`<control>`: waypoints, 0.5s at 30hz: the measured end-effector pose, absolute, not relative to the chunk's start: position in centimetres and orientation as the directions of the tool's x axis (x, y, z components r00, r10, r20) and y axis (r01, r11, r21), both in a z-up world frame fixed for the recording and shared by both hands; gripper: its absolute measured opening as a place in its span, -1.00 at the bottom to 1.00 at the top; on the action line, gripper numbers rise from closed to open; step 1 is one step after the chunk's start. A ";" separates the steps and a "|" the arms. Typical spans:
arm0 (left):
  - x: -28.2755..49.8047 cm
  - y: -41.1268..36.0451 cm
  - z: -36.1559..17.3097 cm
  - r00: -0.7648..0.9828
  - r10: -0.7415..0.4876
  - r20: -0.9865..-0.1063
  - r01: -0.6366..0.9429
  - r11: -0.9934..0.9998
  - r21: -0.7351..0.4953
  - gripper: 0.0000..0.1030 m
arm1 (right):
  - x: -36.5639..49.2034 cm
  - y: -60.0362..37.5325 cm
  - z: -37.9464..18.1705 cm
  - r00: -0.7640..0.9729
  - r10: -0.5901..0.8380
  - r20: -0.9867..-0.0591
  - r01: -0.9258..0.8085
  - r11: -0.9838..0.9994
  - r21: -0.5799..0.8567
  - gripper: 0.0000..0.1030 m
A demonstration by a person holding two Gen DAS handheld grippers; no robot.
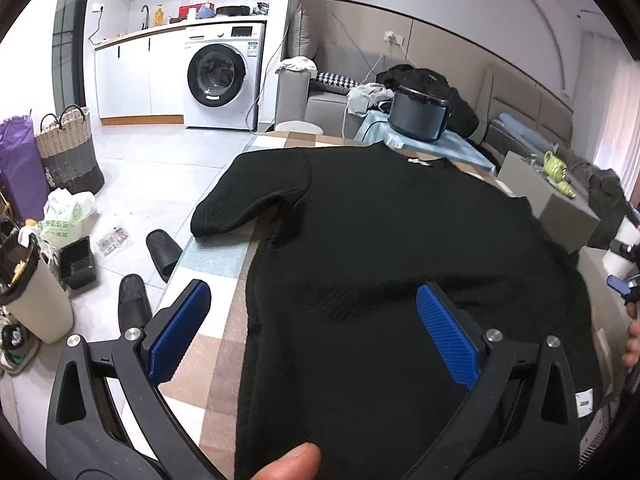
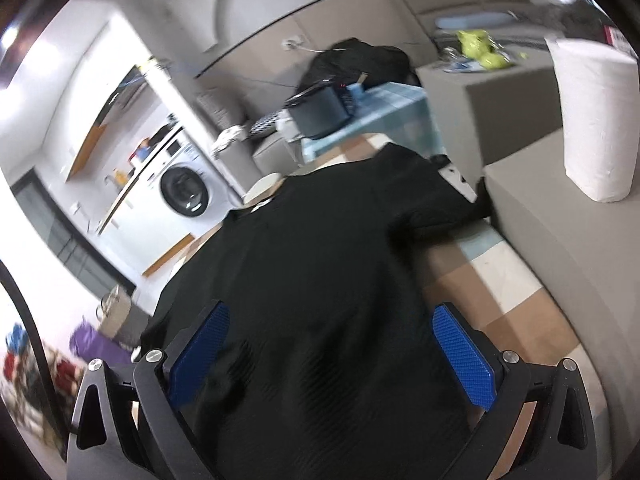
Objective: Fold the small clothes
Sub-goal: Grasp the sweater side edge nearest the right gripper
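A black short-sleeved knit top (image 1: 380, 248) lies spread flat on a table with a checked cloth (image 1: 224, 264), collar at the far end, left sleeve out to the side. My left gripper (image 1: 312, 300) is open and hovers over the top's near left hem, its blue pads (image 1: 180, 332) wide apart. In the right wrist view the same top (image 2: 320, 264) fills the middle, its right sleeve reaching a grey box. My right gripper (image 2: 330, 320) is open above the top's near part, its blue pads (image 2: 464, 360) on either side of the cloth. This view is blurred.
A grey box (image 2: 560, 220) with a paper towel roll (image 2: 596, 120) stands right of the top. A dark pot (image 1: 420, 114) sits beyond the collar. On the floor at left lie black slippers (image 1: 162, 252), a basket (image 1: 68, 152) and a bin (image 1: 36, 300).
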State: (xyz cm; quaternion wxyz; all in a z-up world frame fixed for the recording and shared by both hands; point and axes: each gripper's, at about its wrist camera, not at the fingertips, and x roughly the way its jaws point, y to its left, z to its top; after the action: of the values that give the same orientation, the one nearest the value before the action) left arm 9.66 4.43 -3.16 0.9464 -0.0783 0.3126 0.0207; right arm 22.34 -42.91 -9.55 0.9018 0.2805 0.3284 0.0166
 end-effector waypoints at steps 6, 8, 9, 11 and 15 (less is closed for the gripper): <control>12.9 5.1 -3.2 0.796 0.027 -0.604 -0.130 0.983 -0.127 0.99 | 25.6 -47.7 -11.2 0.768 0.243 -0.592 0.258 0.729 0.634 0.77; 14.4 5.5 -3.3 0.791 0.034 -0.611 -0.143 0.981 -0.130 0.99 | 27.0 -49.4 -12.0 0.762 0.240 -0.601 0.303 0.688 0.660 0.74; 15.2 5.7 -3.4 0.786 0.040 -0.617 -0.153 0.979 -0.132 0.99 | 27.6 -50.2 -12.4 0.758 0.242 -0.605 0.323 0.667 0.671 0.69; 16.2 6.0 -3.4 0.783 0.045 -0.620 -0.165 0.977 -0.137 0.99 | 29.1 -51.8 -13.5 0.739 0.238 -0.630 0.375 0.631 0.679 0.64; 17.6 6.3 -3.4 0.782 0.046 -0.622 -0.167 0.977 -0.137 0.99 | 31.3 -53.8 -15.0 0.713 0.208 -0.669 0.443 0.606 0.661 0.49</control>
State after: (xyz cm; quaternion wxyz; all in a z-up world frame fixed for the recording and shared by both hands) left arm 17.57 6.34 -3.39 0.9393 -0.0924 0.3256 0.0566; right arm 31.26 -53.80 -14.98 0.8153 0.4381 0.3718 -0.0721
